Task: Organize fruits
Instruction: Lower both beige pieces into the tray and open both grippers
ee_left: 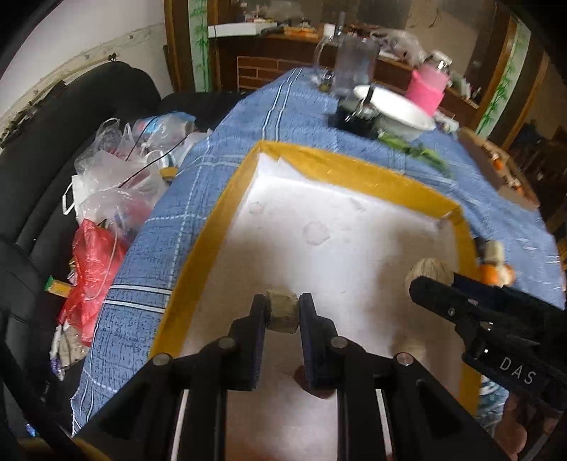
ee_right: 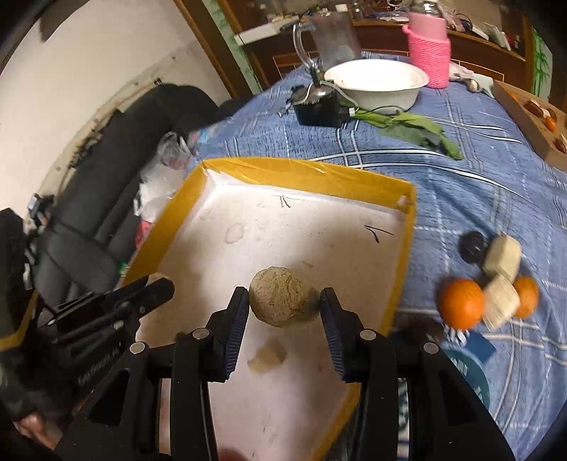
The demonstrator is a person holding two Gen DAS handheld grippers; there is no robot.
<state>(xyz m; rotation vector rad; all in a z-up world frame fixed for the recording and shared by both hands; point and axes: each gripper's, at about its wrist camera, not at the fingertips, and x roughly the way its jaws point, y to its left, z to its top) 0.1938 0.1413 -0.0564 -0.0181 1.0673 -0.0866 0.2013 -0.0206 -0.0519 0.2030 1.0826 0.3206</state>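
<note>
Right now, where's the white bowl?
In the right wrist view, the white bowl sits at the far end of the blue checked tablecloth, beyond the yellow-rimmed tray, between the clear pitcher and the pink knitted container.

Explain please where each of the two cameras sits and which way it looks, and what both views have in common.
Left wrist: on the left gripper, looking down along its fingers into the yellow-rimmed tray; jaws hold a small tan piece; the right gripper enters from the right.
Right wrist: on the right gripper, looking down over the same tray; jaws hold a round tan piece; the left gripper enters from the left.
Shared: tray, blue checked cloth, white bowl, pink knitted holder.
</note>
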